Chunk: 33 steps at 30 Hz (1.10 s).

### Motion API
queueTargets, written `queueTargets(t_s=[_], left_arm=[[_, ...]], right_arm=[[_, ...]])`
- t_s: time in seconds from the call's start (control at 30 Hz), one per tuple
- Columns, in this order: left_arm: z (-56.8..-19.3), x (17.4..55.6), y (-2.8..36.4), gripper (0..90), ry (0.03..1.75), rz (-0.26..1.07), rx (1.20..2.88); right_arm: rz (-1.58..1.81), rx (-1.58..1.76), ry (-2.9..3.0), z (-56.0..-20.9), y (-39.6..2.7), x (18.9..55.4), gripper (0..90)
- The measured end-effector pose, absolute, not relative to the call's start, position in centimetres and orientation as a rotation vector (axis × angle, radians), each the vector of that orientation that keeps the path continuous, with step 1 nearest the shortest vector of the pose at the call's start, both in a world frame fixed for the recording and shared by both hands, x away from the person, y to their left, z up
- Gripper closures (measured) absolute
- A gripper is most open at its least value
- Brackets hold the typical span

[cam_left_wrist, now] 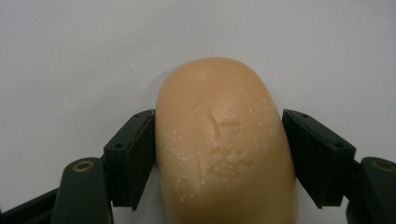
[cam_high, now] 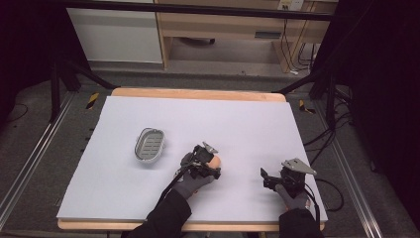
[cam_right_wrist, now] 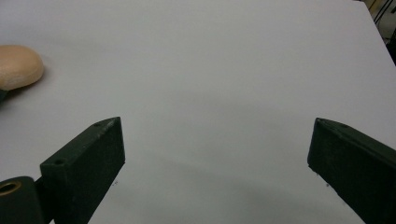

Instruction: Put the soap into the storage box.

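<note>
A peach-coloured bar of soap [cam_high: 216, 160] lies on the white table sheet [cam_high: 208, 119], a little right of centre near the front. My left gripper [cam_high: 212, 163] is shut on it. In the left gripper view both black jaws press the sides of the soap [cam_left_wrist: 224, 149], whose top bears a stamped mark. A grey oval soap dish [cam_high: 149, 145] sits to the left of the soap, apart from it, with nothing in it. My right gripper [cam_high: 264, 178] rests open at the front right, nothing between its jaws [cam_right_wrist: 217, 123]. The soap [cam_right_wrist: 18, 65] shows at the far left of the right gripper view.
The white sheet covers a wooden table whose edge [cam_high: 198, 93] shows at the back. Black frame bars and cables [cam_high: 322, 144] stand around the table on the floor. Wooden furniture [cam_high: 223, 25] stands behind.
</note>
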<state>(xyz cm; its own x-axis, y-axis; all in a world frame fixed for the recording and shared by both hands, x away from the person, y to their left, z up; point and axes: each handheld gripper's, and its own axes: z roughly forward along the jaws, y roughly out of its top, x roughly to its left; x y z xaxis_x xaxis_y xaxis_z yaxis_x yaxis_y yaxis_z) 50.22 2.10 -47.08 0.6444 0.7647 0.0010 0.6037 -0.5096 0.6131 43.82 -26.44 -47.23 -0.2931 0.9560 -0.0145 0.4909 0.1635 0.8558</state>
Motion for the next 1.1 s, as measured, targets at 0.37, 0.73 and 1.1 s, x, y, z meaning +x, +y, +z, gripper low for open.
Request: queueTargets(t_s=[0.37,0.73,1.1], left_arm=[[-46.9,50.4,2.0,30.9,1.079,0.367,2.3],[-45.9,50.0,3.2,31.5,1.06,0.353,2.267],[-44.0,49.1,4.9,31.7,1.03,0.368,2.236]], right_arm=[[1.031,1.366,1.869,-47.3,-26.5,43.8,4.2],[1.028,1.366,1.869,-47.3,-26.5,43.8,4.2],[1.027,1.368,1.866,-47.2,-26.5,43.8,4.2]])
